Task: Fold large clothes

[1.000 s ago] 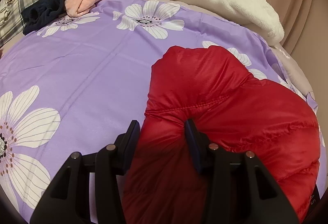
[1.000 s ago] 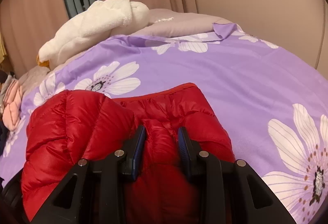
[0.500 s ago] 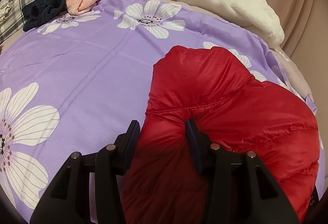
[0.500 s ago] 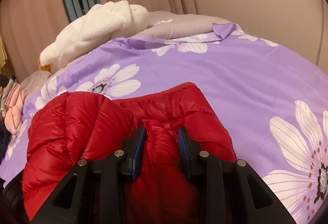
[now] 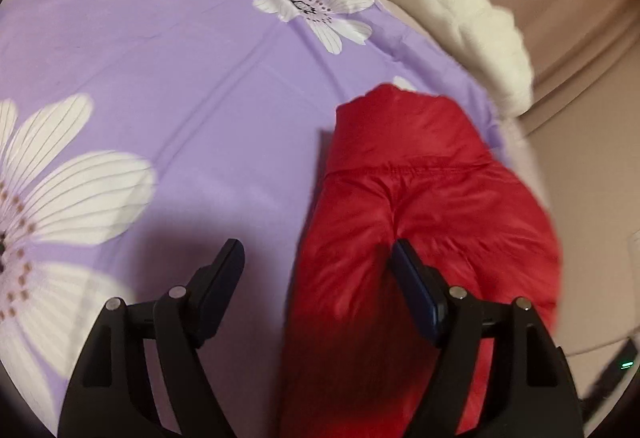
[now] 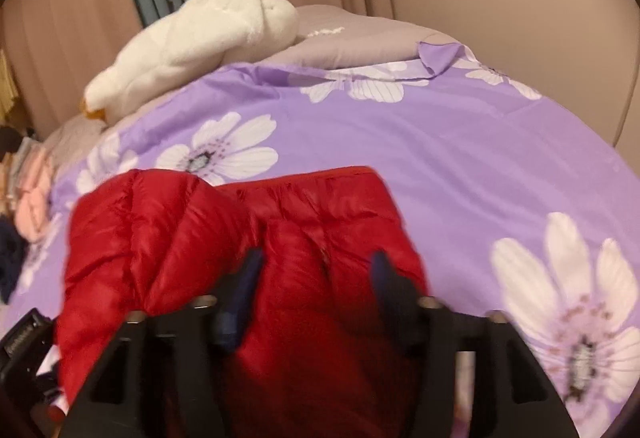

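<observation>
Between right gripper [image 6: 316, 274] jaws, red jacket [image 6: 224, 238]

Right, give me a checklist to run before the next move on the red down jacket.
1. Left gripper let go: ok. Its jaws have just been opening; one pad is clear, the other touches the red down jacket.
2. Right gripper let go: ok. Its jaws have just been opening, the jacket between them, unpinched.
3. Jacket lies on the purple floral sheet: ok.
4. Fold neat and staying put: cannot tell, both views are blurred.
5. White plush toy clear of the jacket: ok.
6. Pink clothes apart from the jacket: ok.
</observation>
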A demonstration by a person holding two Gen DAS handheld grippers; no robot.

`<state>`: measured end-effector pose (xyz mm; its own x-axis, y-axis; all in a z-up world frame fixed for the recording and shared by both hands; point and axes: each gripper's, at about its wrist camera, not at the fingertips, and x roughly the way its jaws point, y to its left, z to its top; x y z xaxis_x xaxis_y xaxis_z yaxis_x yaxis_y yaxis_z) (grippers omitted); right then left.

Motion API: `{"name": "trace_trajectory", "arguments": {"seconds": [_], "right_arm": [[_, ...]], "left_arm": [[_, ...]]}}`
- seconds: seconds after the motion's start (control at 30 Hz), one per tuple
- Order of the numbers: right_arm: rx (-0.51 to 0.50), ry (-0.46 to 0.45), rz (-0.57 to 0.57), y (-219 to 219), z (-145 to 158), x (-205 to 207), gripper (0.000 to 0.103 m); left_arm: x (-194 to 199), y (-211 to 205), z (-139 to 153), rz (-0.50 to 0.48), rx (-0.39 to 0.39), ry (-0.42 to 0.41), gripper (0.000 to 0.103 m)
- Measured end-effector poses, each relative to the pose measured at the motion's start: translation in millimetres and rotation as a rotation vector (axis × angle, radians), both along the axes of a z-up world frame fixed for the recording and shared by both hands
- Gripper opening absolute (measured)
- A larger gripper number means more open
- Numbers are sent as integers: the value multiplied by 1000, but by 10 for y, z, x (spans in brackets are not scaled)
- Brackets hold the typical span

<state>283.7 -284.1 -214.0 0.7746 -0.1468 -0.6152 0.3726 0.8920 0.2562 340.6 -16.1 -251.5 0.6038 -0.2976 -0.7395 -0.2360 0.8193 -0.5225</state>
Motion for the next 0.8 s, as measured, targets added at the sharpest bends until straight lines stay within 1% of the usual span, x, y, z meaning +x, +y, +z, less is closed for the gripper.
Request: {"name": "trace_trajectory", "arguments": {"seconds": [0.03, 0.07, 0.1, 0.13, 0.17, 0.2, 0.27, 0.33, 0.4, 0.47, 0.53, 0.57, 0.6, 0.63, 0.67, 0.7, 0.73, 0.77, 0.8], "right_arm": [[20, -8, -6, -41, 56, -78, 86], [62, -32, -20, -117, 142, -219, 92], [90, -52, -20, -145, 190, -301, 92], [120, -66, -6, -173, 247, -384, 92], [141, -68, 17, -185, 297, -443, 92], [156, -64, 48, -185, 349, -496, 92], [165, -65, 88, -171, 410, -567, 92], [187, -57, 112, -157, 403, -610, 93], [226, -34, 124, -164, 317, -593, 93], [273, 1, 135, -182, 177, -551, 93], [346, 44, 161, -197, -35, -463, 93], [378, 54, 169, -222, -122, -436, 94], [424, 62, 171, -252, -237, -398, 95], [463, 66, 168, -286, -336, -366, 102], [499, 67, 165, -322, -431, -342, 102], [537, 73, 174, -355, -542, -310, 102], [565, 77, 192, -374, -619, -287, 102], [603, 75, 222, -396, -702, -263, 102], [646, 55, 249, -419, -776, -259, 102]], "left_arm": [[-67, 87, 79, 3, -4, -9, 77], [-130, 142, 168, 5, 9, -28, 79], [-193, 173, 265, 0, 28, -55, 81], [-276, 201, 391, -20, 43, -99, 84], [-324, 200, 458, -38, 46, -124, 86], [-373, 196, 522, -64, 39, -147, 91], [-444, 182, 573, -137, -9, -169, 99], [-475, 147, 507, -204, -45, -151, 99], [-501, 115, 408, -214, -55, -135, 99], [-494, 80, 258, -221, -87, -103, 99], [-451, -5, 70, -268, -160, -62, 99], [-438, -47, 17, -287, -182, -49, 99], [-397, -99, -58, -305, -202, -28, 99], [-337, -152, -149, -316, -223, 1, 99], [-283, -187, -230, -321, -253, 24, 100], [-237, -210, -306, -324, -300, 38, 101], [-181, -245, -389, -329, -364, 42, 101], [-150, -270, -409, -336, -381, 35, 101], [-117, -317, -412, -351, -376, 19, 101]]}}
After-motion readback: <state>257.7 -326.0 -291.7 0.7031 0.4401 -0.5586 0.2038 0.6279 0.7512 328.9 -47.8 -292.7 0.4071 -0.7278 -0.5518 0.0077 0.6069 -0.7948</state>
